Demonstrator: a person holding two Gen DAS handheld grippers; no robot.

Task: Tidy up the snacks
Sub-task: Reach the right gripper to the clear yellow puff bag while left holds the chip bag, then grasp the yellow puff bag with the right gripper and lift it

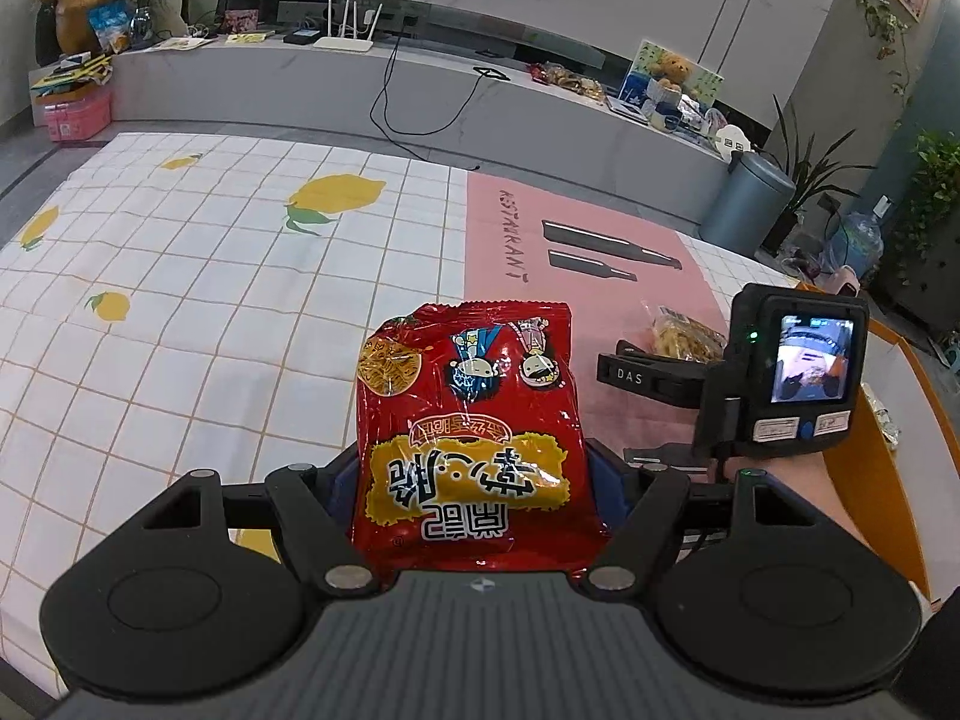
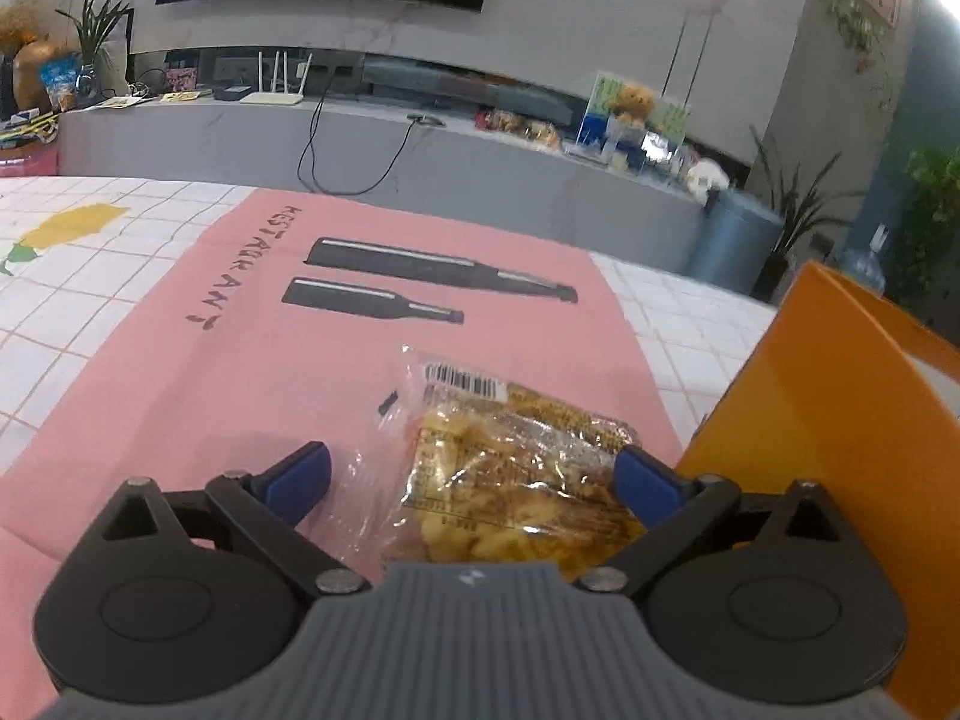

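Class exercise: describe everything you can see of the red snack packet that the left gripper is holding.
The red snack packet is a glossy, crinkled foil or plastic bag, sealed, with a serrated far edge. Its print appears upside down in the left wrist view: a yellow panel with large characters, two cartoon figures and a round picture of noodle-like snacks. It stands up lengthwise between the fingers of the left gripper, which are shut on its lower sides, and appears lifted off the checked tablecloth. Nothing else visibly touches it.

left tongs (image 1: 480, 480): clamped, raised | right tongs (image 2: 474, 480): spread wide, low; level
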